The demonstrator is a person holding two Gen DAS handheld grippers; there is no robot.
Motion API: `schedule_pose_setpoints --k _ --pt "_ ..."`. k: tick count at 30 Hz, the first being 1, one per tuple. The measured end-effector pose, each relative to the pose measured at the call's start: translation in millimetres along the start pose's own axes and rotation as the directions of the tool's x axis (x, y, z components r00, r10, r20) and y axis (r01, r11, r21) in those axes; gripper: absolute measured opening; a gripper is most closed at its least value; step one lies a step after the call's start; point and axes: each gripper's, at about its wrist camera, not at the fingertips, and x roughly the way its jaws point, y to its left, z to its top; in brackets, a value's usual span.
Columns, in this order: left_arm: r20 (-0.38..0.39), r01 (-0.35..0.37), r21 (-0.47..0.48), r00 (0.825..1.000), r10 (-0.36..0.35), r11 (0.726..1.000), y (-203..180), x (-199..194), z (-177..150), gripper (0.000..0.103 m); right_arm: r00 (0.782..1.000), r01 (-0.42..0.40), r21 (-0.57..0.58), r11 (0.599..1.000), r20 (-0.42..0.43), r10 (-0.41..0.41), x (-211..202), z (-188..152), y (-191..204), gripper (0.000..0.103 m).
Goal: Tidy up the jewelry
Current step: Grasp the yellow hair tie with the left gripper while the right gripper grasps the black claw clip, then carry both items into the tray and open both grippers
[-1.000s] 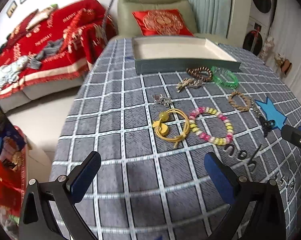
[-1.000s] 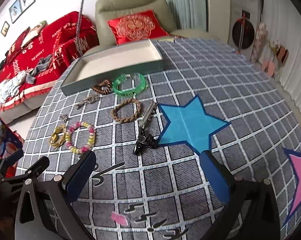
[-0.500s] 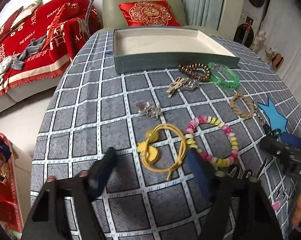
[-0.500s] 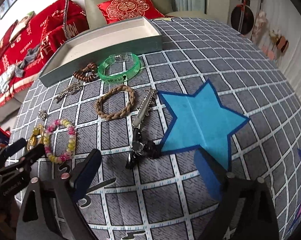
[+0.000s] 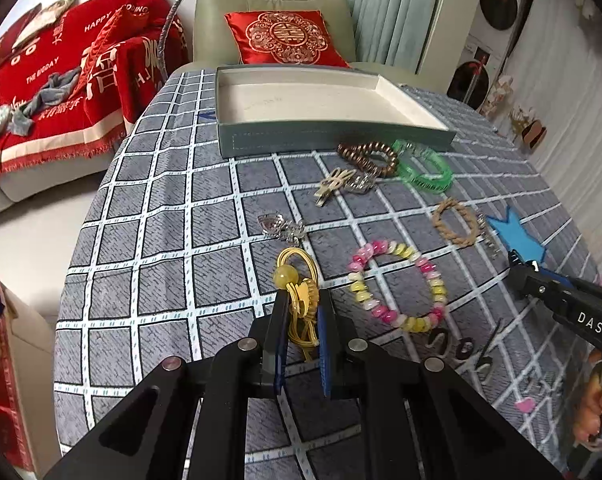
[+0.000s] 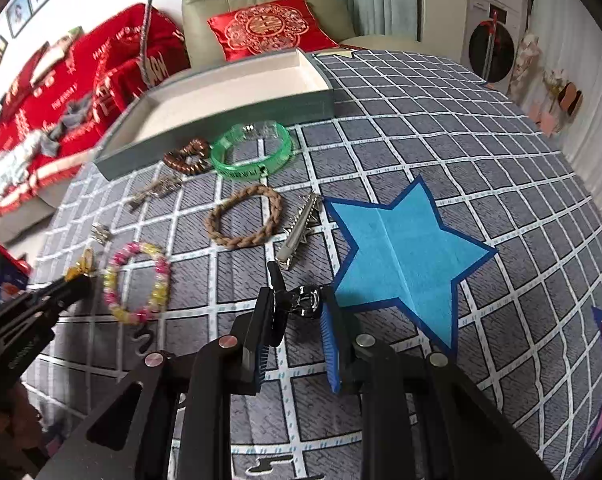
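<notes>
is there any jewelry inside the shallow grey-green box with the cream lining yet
No, the shallow grey-green box shows only its bare cream lining, while the brown bead bracelet and green translucent bangle lie on the checked tablecloth outside it.

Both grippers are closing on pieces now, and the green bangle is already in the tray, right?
No. The right wrist view shows the green bangle lying on the tablecloth in front of the tray, not inside. The left gripper and right gripper are closing around pieces.
</notes>
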Motion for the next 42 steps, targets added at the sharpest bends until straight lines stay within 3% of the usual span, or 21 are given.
schedule_pose_setpoints --k 11,15,23,27,34,42 --pt "0.084 0.054 0.000 0.995 -0.054 0.999 -12 -44 40 0.028 0.988 -0.148 0.052 0.988 0.049 0.145 -32 31 -11 0.025" --pt "0.122 0.083 -0.006 0.989 -0.082 0.997 -14 -56 70 0.028 0.978 -0.200 0.055 0.978 0.065 0.197 -41 64 -11 0.025" --pt "0.186 0.079 0.004 0.979 -0.078 0.997 -19 -61 139 0.028 0.972 -0.212 -0.020 0.977 0.102 0.213 -55 148 -1 0.025" --pt "0.192 0.053 0.015 0.980 -0.055 0.998 -19 -44 175 0.028 0.969 -0.220 -0.031 0.975 0.107 0.222 -45 193 6 0.025" --pt "0.166 -0.040 -0.014 0.985 0.042 0.999 4 31 228 0.028 0.973 -0.212 -0.058 0.975 0.076 0.216 12 249 26 0.025" --pt "0.059 -0.113 -0.009 0.992 0.114 0.994 20 124 231 0.028 0.981 -0.194 -0.032 0.980 -0.021 0.193 116 269 38 0.025"
